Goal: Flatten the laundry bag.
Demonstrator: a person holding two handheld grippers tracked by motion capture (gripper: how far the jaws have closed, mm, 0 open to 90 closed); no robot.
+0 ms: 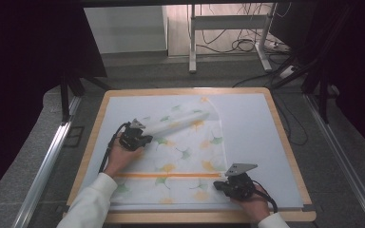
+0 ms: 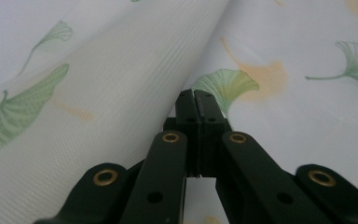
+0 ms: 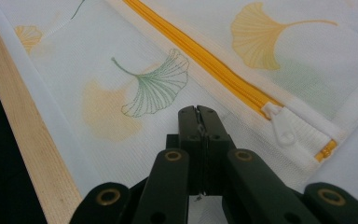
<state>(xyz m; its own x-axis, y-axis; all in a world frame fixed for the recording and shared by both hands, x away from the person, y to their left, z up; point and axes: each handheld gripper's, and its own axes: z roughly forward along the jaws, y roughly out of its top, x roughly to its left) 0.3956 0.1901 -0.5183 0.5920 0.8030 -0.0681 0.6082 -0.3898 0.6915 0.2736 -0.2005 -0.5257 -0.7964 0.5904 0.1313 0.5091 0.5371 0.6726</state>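
Mesh laundry bag (image 1: 185,156), white with a printed pattern of green and yellow ginkgo leaves, lies flat on the pale mat (image 1: 252,123) of the wood-rimmed table (image 1: 285,137), and the work in hand looks like folding it.

Nearest the person, the right gripper (image 1: 218,185) rests low on the bag's near right corner, its black jaws pressed together; whether any mesh is caught between them I cannot tell. Just beyond its tips runs the orange zipper (image 3: 205,58), a straight ribbed band in a white hem, ending at a small white plastic pull (image 3: 282,123). The weave there is fine and ribbed, thin enough to let the mat show faintly through.

Farther out, the left gripper (image 1: 145,129) has its jaws closed too, beside a raised fold (image 2: 121,84) of the cloth that rises at its left as a soft, rolled slope, angling toward the bag's far right corner.

As I judge it, the fold is partway over. The next move calls for carrying that far-left part across while the right side keeps the near corner from sliding on the smooth mat.
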